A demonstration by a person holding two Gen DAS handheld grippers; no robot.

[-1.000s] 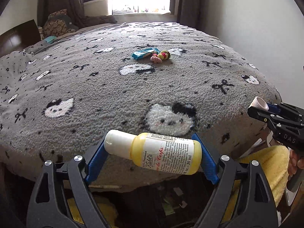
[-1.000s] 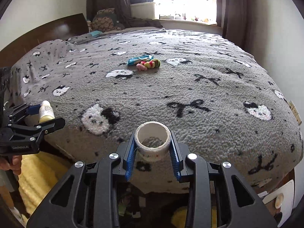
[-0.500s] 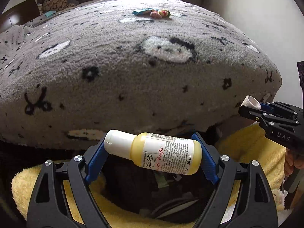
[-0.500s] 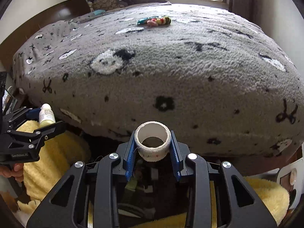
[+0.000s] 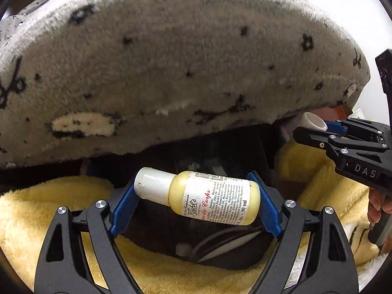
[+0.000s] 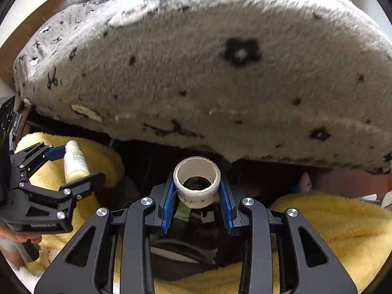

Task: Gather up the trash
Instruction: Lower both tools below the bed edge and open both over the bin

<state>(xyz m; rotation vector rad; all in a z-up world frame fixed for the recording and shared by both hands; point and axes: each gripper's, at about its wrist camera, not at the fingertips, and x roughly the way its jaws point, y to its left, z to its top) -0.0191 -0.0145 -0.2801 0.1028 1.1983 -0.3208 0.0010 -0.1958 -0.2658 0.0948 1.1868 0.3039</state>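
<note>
While your left tongs point(image 5: 194, 204) pinch the bottle point(image 5: 198, 197) low at frame centre, your right tongs point(image 6: 198, 197) pinch the tape roll point(image 6: 196, 181), both below the bed point(image 5: 171, 61) edge.

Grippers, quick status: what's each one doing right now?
Left gripper: closed on the small yellow lotion bottle, held sideways.
Right gripper: closed on the white tape roll.

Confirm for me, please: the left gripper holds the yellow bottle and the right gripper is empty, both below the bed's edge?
Not quite. The right gripper is not empty: it is shut on a tape roll, as the right wrist view shows. The rest holds: the left gripper holds the yellow bottle, below the bed.
</note>
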